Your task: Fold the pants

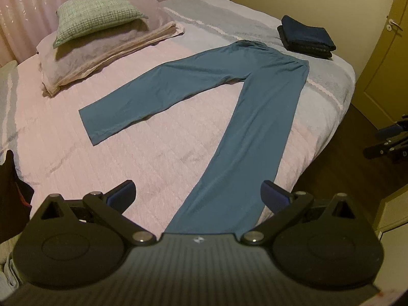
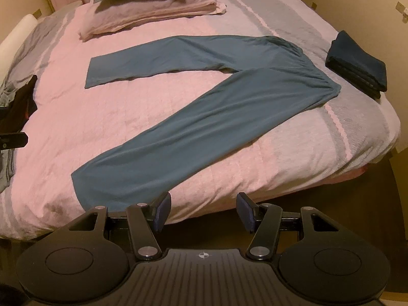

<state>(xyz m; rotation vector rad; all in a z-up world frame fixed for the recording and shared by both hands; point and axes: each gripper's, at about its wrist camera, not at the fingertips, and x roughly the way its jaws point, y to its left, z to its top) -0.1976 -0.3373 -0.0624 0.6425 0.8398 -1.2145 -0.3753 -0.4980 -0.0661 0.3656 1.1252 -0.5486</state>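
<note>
Pants (image 1: pixel 229 97) flat on bed (image 1: pixel 153 153), legs splayed for easy folding.
Left gripper (image 1: pixel 197 196) and right gripper (image 2: pixel 201 211) both gaping, empty, poised near hem.

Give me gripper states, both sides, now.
Left gripper: open, empty, over the near leg of the teal pants.
Right gripper: open, empty, at the bed edge, clear of the pants.

Plain teal-blue fabric pants (image 2: pixel 204 117) are spread on a pink quilted bedspread (image 2: pixel 102 117) banded grey and white at two o'clock. A green checked cushion (image 1: pixel 97 12) and navy folded clothes (image 1: pixel 306 37) are seen.
</note>
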